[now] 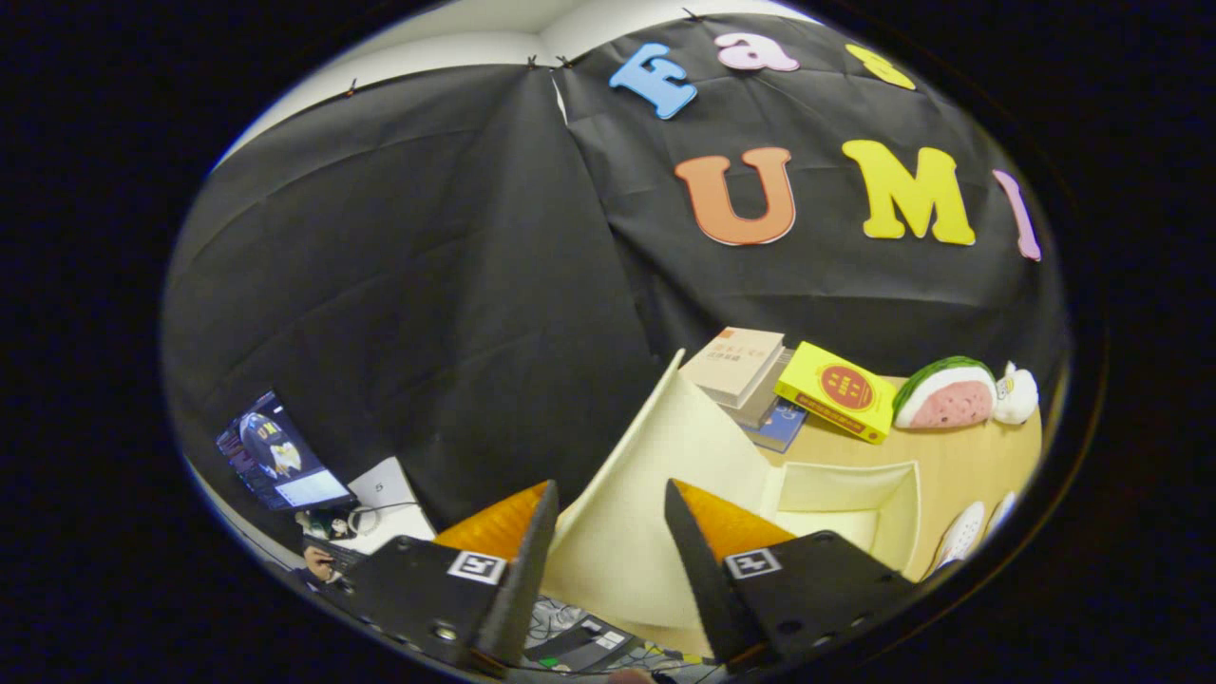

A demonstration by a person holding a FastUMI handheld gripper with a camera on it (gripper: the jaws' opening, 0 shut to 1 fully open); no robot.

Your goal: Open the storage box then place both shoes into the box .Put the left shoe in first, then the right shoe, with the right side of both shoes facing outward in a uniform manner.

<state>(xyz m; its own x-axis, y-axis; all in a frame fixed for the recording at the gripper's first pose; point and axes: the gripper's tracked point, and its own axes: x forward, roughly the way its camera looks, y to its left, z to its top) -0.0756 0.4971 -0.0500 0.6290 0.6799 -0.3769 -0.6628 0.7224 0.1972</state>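
Gripper [608, 532] fingers stand well apart, with nothing pressed between them; the raised lid [655, 475] of the storage box [855, 494] shows through the gap, just beyond the fingertips. That cream lid is swung up and stands tilted on the near-left side of the box, so the box looks already opened, and the lid leans away from the cavity so that the opening stays free for loading. The open cavity lies to the right of the lid and beyond the right finger, on the wooden worktop [969, 456]. At the far right, near the edge of the worktop, two pale shoes [964, 532] lie side by side just beside the box's right wall; which is the left shoe cannot be told from here. Behind the box sit a stack of books [750, 375], a yellow book [838, 391] and a watermelon-slice plush [945, 394], well clear of the opening. Judging by this layout, the opening step is done and the next move calls for swinging the wide-set gripper right, past the box, toward the shoes, with care not to knock the propped lid shut.
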